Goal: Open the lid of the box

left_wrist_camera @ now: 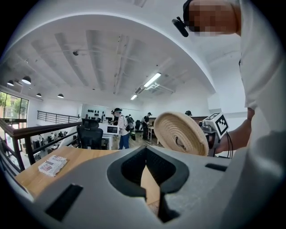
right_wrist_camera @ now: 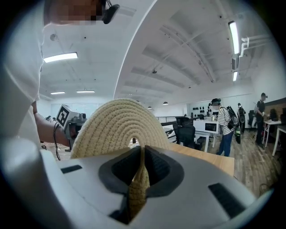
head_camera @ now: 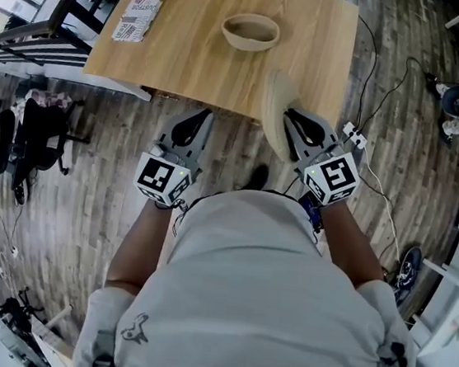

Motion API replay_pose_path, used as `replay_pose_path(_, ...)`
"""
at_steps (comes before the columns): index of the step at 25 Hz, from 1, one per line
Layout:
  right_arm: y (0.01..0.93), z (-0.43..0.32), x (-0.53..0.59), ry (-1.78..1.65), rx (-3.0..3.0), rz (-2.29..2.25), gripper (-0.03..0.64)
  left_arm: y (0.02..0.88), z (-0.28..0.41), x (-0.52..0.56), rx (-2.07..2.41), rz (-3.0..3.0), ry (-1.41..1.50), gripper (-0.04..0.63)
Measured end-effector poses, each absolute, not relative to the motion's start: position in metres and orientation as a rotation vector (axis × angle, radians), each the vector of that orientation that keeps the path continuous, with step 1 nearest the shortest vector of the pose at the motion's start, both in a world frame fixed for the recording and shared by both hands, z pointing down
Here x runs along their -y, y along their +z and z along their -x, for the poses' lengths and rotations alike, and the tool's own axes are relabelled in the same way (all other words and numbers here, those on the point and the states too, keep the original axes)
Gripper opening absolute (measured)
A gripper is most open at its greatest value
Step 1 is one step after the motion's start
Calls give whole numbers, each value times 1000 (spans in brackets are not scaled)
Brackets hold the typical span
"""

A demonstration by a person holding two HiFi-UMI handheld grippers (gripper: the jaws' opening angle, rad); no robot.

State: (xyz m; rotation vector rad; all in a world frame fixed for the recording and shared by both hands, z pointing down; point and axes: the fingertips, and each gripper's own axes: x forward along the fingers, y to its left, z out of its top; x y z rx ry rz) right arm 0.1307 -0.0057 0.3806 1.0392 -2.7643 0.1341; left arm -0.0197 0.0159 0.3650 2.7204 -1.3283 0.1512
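Note:
A round woven rope box [head_camera: 250, 32] stands open on the wooden table [head_camera: 178, 60], towards its far side. Its flat coiled lid [head_camera: 275, 109] is off the box and stands on edge over the table's near right edge. My right gripper [head_camera: 291, 118] is shut on the lid's rim. In the right gripper view the lid [right_wrist_camera: 117, 125] rises as an arch with its rim pinched in my right gripper [right_wrist_camera: 139, 179]. My left gripper [head_camera: 198, 118] hovers below the table's near edge, shut on nothing. The left gripper view shows the left gripper [left_wrist_camera: 152, 190] closed, with the lid [left_wrist_camera: 181, 133] to its right.
A printed booklet [head_camera: 138, 18] lies at the table's left side. A power strip [head_camera: 353, 136] and cables lie on the wooden floor to the right. A black office chair [head_camera: 27, 137] stands at the left. Desks and people [right_wrist_camera: 221, 125] are in the background.

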Motion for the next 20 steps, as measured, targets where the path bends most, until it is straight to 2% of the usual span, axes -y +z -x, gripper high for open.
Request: replay_pose_path(20, 382, -48, -144, 105, 2737, -1111, 35, 347, 98, -157, 1178, -2791, 63, 6)
